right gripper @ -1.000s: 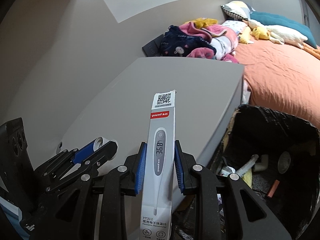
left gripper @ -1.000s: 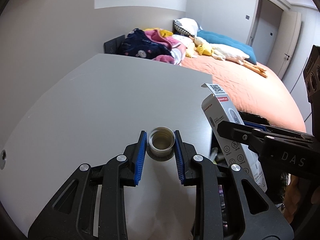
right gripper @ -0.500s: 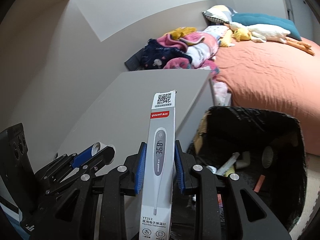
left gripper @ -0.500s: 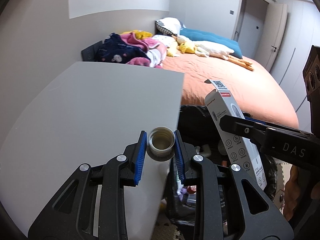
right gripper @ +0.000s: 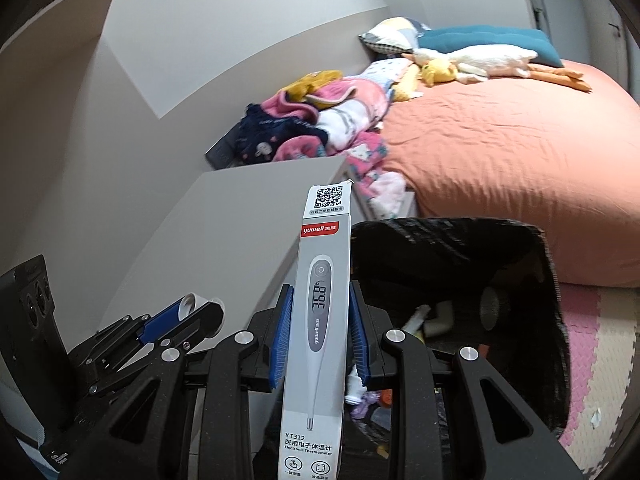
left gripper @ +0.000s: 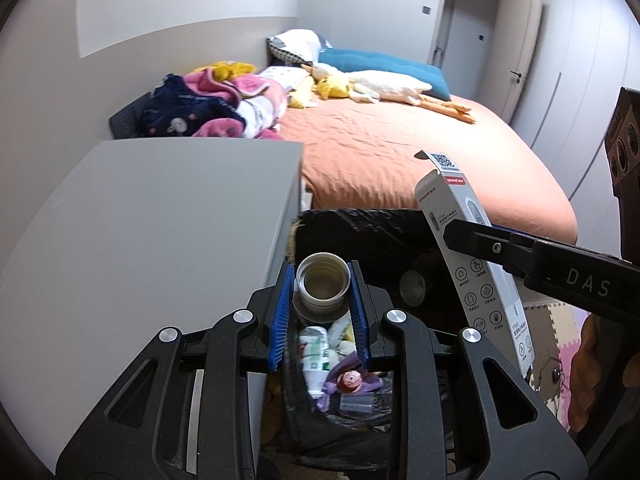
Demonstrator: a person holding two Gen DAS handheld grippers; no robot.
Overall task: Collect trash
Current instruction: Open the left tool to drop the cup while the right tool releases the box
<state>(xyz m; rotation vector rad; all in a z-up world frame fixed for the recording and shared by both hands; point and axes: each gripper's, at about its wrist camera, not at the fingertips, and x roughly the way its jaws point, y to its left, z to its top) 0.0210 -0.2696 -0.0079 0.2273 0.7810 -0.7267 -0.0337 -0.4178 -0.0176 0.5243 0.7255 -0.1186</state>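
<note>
Trash poised above the bin [left gripper: 400, 220]: my left gripper [left gripper: 322, 300] clamps a small bottle [left gripper: 322, 285], my right gripper [right gripper: 318, 332] a thermometer box [right gripper: 320, 320], which could catch the rim if released crooked.

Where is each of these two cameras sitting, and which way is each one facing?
Left wrist: on the left gripper, looking along its fingers down into the trash bin; it grips a small bottle, and the right gripper crosses at right.
Right wrist: on the right gripper, facing the bin and bed; it grips the thermometer box, the left gripper at lower left.
Shared: bin, bed, grey table, thermometer box.
</note>
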